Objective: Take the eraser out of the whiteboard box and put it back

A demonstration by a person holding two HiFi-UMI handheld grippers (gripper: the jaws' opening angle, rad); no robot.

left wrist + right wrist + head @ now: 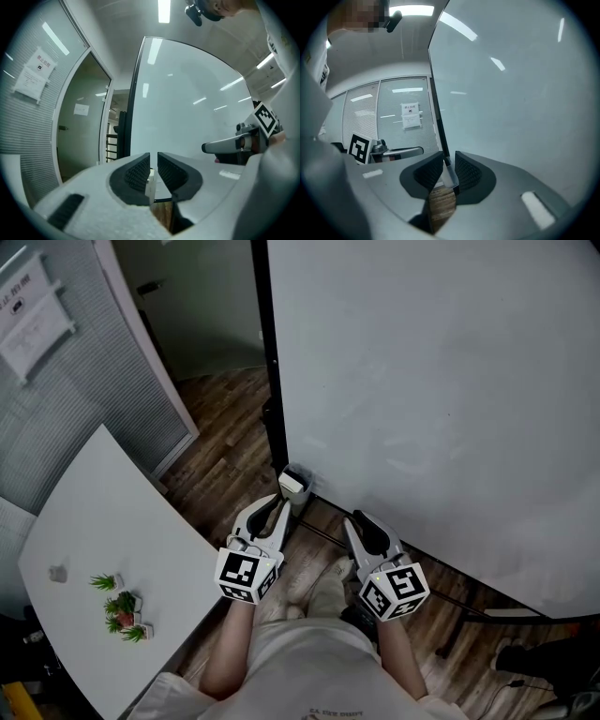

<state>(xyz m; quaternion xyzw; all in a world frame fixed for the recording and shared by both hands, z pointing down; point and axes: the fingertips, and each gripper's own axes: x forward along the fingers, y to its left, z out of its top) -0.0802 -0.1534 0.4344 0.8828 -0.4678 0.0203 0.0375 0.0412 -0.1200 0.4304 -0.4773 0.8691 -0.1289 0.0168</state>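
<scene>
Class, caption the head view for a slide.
Handheld left gripper and right gripper face the whiteboard, near its box.

Whiteboard box [296, 491] contents too small to tell; whiteboard [441, 381] cut off top, right.

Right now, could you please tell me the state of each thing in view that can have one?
whiteboard: blank, standing upright.
whiteboard box: upright at the whiteboard's lower corner, open on top.
eraser: in the box, not gripped.
left gripper: jaws nearly together with a narrow gap, nothing gripped.
right gripper: jaws partly open, nothing gripped.
</scene>
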